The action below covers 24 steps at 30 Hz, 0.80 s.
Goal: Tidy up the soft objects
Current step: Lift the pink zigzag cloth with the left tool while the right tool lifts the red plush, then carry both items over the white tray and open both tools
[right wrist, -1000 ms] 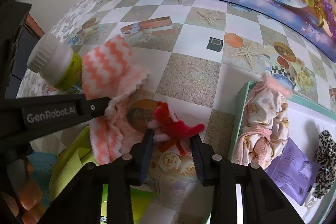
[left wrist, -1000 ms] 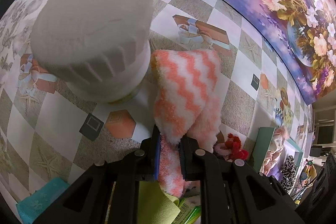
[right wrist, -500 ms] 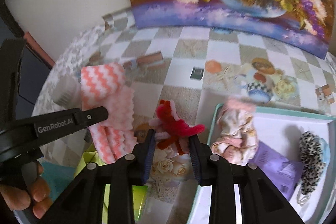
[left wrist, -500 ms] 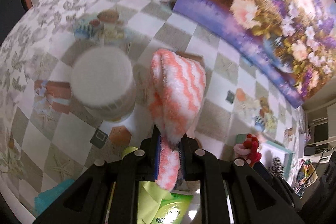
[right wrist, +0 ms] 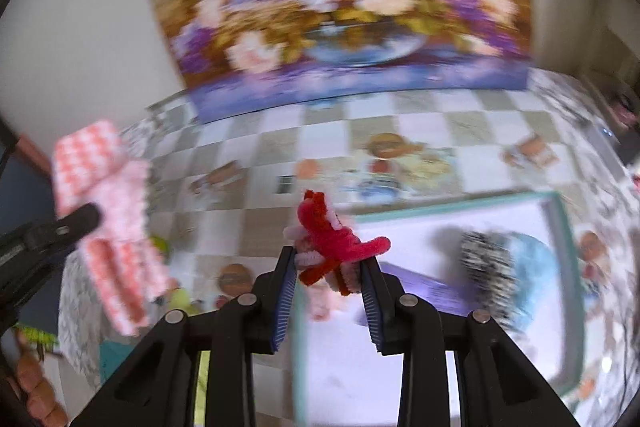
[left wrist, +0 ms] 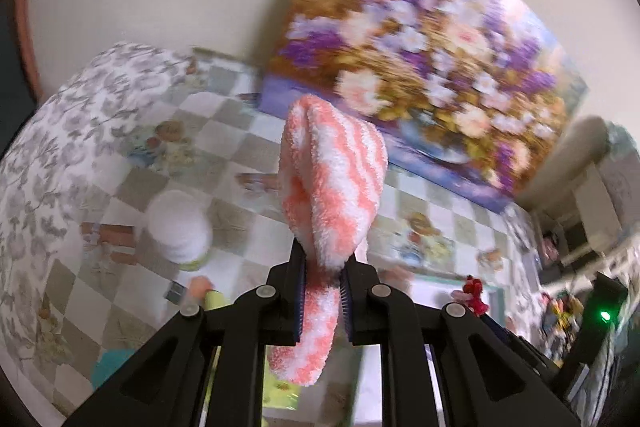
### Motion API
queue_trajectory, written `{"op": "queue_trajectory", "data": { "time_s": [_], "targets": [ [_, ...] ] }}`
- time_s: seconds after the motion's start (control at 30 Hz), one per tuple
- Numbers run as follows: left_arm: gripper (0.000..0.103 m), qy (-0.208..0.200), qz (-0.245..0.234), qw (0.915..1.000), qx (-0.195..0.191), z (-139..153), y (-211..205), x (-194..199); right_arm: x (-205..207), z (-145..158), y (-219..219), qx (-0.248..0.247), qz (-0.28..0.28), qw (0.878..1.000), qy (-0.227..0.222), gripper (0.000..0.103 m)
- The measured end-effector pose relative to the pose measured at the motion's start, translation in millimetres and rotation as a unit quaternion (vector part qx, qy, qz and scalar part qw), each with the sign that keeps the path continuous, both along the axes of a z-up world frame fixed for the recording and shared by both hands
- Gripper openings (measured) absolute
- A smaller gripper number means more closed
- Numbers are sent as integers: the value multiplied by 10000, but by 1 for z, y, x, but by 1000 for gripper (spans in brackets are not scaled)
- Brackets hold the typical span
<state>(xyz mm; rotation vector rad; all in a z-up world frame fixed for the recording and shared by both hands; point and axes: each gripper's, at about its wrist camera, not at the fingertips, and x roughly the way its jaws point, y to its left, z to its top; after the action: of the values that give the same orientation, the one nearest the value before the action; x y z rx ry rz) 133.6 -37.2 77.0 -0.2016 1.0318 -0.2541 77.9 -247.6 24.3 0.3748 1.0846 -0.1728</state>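
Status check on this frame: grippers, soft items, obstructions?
Left gripper shut on striped cloth. Right gripper shut on red pipe-cleaner toy. Nothing blocking tray.

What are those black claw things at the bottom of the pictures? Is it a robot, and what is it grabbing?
It is no robot: a person holds a grabbing tool in each hand, and a camera on each tool looks along its two fingers. The left gripper pinches a fluffy orange-and-white cloth. The right gripper pinches a little red fuzzy toy. Below is a table with a checked tablecloth, a white-capped bottle and a pale tray with a green rim. A flower painting leans behind.
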Motion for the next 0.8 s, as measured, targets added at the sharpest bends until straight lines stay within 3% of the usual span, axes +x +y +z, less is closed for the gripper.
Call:
{"op": "queue_trajectory", "data": {
  "time_s": [0.13,0.3,0.53,0.63,0.8],
  "targets": [
    [15,71,-425,9990,-123,0,-26,-13,-24,-7,-36,-70,-534,9982,252,33],
    [15,194,-904,9957,68,-8,-61,-32,-54,-5,-73,-260,-1067,9932,386,33],
    [15,462,-1596,9860,118,-23,-105,-57,-88,-12,-108,-289,-1615,9851,517,33],
    [15,701,-1834,9804,179,-41,-124,-65,-98,-22,-117,-259,-1737,9820,701,34],
    [15,1564,-2025,9659,397,-97,-148,-70,-100,-56,-126,-16,-1805,9755,1260,36]
  ]
}}
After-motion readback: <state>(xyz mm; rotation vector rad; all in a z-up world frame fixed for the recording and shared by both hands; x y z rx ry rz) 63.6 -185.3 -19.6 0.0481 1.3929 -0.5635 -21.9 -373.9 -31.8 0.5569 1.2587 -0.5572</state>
